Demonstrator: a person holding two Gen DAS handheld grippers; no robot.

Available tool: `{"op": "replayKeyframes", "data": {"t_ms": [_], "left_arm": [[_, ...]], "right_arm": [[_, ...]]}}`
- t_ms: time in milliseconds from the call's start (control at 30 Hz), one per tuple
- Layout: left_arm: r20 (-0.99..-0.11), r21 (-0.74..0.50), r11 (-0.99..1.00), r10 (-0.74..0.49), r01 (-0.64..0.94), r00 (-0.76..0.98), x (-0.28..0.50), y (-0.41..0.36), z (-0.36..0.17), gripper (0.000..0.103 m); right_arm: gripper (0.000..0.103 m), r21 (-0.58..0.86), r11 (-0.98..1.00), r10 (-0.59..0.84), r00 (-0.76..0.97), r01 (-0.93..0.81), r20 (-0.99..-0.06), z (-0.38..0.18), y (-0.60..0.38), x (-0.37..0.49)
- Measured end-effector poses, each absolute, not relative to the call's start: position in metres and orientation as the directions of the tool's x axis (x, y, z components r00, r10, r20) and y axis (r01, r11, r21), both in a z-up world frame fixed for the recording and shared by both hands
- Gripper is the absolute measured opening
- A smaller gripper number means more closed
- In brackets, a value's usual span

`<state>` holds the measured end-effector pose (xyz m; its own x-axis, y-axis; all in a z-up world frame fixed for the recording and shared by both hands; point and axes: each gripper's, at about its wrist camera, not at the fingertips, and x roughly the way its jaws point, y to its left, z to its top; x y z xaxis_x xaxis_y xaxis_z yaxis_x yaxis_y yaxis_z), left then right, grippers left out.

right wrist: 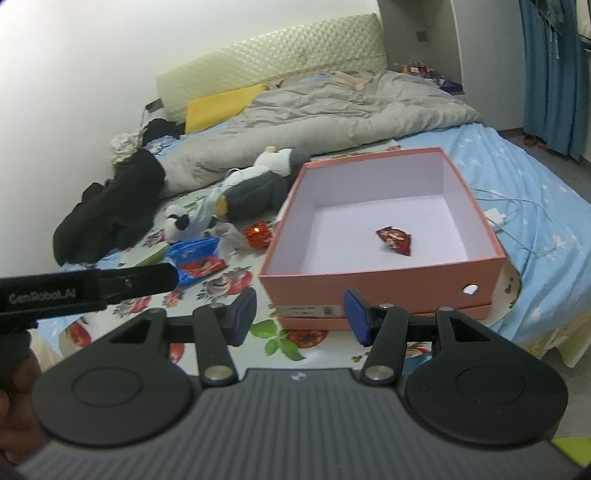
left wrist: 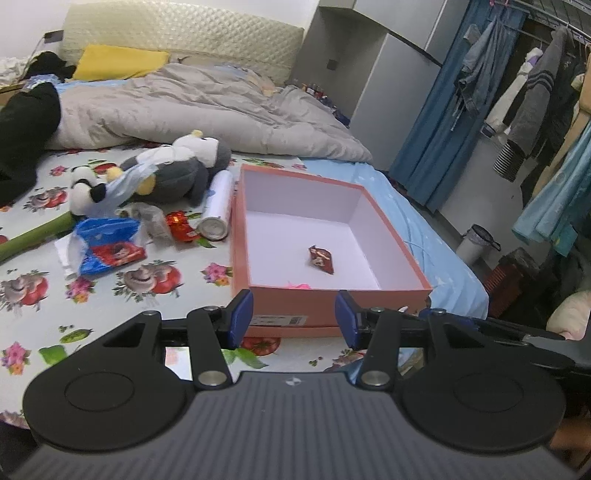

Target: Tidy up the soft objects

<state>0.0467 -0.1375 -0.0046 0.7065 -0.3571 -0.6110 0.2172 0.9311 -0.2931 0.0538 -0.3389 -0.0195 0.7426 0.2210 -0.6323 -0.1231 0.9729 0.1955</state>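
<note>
Left wrist view: looks forward along its own tongs (left wrist: pixel 294 318) from low over the foot of the bed (left wrist: pixel 122 295), near the pink box (left wrist: pixel 328 306), facing the headboard (left wrist: pixel 177 33).
Right wrist view: sits alongside, same heading, angled slightly leftward.
Shared: box (right wrist: pixel 380 291), grey plush penguin (right wrist: pixel 255 188), quilt (right wrist: pixel 332 110), yellow pillow (right wrist: pixel 218 105).
</note>
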Motion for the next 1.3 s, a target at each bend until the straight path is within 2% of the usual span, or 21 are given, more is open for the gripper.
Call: {"op": "replayKeyframes", "data": {"t_ms": [400, 633, 833, 1300], "left_arm": [[-0.600, -0.296, 0.947, -0.285, 0.124, 0.747, 0.009, -0.088, -0.008, 0.055], [-0.605, -0.253, 0.967, -0.186, 0.035, 0.774, -0.015, -0.051, -0.004, 0.055], [-0.597, -0.281, 0.959, -0.166, -0.012, 0.785, -0.035, -0.030, -0.016, 0.055], [-0.661, -0.328, 0.933, -0.114, -0.149, 0.742, 0.018, 0.018, -0.057, 0.055]], "right_arm": [[0.056, 0.184, 0.957, 0.291, 0.717, -0.226, -0.634, -0.021, -0.299, 0.041], [0.056, 0.197, 0.929, 0.366, 0.701, -0.313, -0.612, -0.020, -0.272, 0.035], [0.056, 0.197, 0.912, 0.398, 0.663, -0.360, -0.634, -0.028, -0.253, 0.030], [0.056, 0.188, 0.924, 0.367, 0.631, -0.334, -0.683, -0.045, -0.228, 0.084]]}}
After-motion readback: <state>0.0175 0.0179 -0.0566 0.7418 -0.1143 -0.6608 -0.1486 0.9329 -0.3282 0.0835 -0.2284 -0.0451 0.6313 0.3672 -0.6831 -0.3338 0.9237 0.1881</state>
